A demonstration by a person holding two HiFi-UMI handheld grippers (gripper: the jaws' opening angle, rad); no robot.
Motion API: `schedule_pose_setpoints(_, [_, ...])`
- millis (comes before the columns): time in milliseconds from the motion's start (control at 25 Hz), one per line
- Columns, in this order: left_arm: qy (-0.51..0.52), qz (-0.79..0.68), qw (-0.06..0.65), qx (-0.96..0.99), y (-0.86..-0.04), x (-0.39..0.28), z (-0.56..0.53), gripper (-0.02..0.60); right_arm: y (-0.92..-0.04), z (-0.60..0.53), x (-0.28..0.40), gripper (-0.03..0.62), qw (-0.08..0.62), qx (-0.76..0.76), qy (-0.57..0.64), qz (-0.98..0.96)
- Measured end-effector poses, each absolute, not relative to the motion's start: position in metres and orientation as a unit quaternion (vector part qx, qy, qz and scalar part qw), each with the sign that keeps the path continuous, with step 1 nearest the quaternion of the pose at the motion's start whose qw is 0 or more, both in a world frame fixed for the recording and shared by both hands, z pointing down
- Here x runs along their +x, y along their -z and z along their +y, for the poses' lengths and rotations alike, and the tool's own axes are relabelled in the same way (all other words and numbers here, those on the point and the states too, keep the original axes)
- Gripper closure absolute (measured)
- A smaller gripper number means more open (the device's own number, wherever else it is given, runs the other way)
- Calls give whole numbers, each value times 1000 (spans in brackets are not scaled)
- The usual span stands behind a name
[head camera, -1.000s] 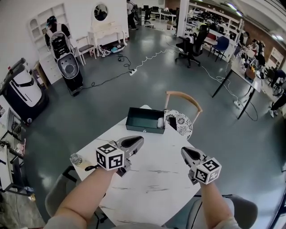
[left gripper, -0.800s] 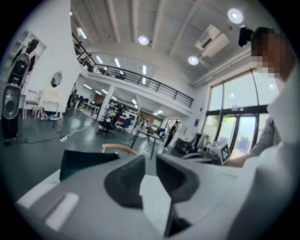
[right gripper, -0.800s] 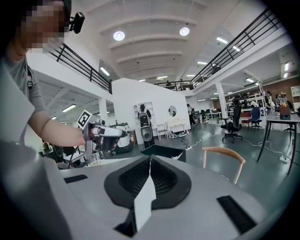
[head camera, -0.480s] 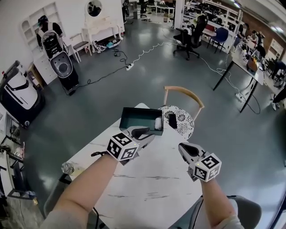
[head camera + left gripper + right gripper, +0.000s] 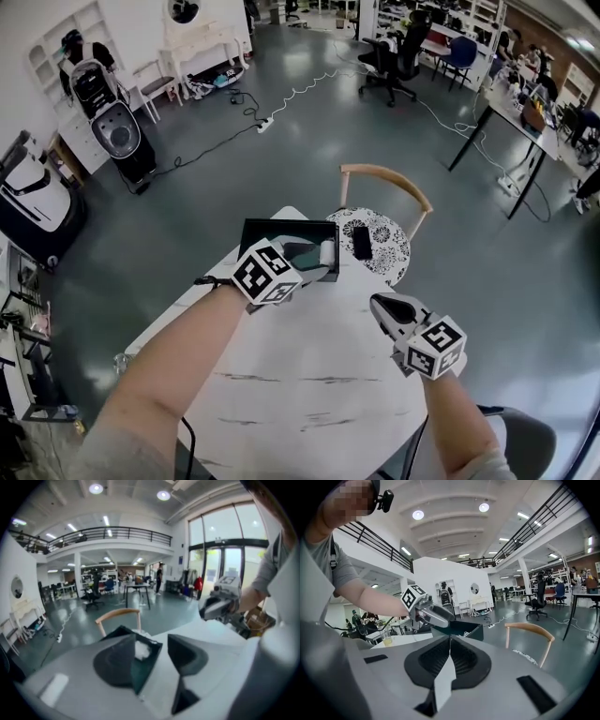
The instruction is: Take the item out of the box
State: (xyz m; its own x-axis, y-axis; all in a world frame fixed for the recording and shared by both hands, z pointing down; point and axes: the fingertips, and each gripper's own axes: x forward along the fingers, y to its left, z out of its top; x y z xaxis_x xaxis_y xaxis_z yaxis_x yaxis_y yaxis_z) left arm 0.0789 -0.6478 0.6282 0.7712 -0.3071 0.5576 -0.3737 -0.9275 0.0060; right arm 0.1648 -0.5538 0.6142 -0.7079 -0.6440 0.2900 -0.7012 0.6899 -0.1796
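A dark green open box [image 5: 272, 234] stands at the far edge of the white table [image 5: 309, 375], with a white item [image 5: 327, 253] lying at its right end. My left gripper [image 5: 307, 255] hangs over the box. Its jaws have just been opening and stand apart. In the left gripper view the box [image 5: 140, 672] and the white item [image 5: 141, 650] show in the gap of the left gripper [image 5: 150, 660], with no pad touching them. My right gripper [image 5: 382, 306] hovers above the table to the right, shut and empty; the right gripper view shows the jaws of this gripper [image 5: 450, 651] meeting.
A wooden chair [image 5: 384, 176] with a patterned cushion [image 5: 384, 258] stands just beyond the table, a black phone [image 5: 362, 242] lying on the cushion. A glass [image 5: 122, 362] sits at the table's left edge. Office furniture stands on the grey floor farther off.
My left gripper has moved forward over the box, rolled, and opened its jaws. The right gripper has edged forward and down a little, still shut.
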Motion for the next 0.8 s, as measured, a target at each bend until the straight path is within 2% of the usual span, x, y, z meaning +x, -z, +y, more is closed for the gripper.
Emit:
schedule_pose_setpoints(320, [-375,-122,-1,919,-660,91,-682,312,-632,-561,168,585,99,369,-149,-912])
schedule_pose_setpoints(520, [-430,-57,-38,900,-679,94,-684,243,-642,-560,174,585,101,372,-157,-909])
schedule_pose_setpoints(800, [-466,-6,-64,882,-700,97,-687,227,-656,-564,176,585,98,373,-161,-909])
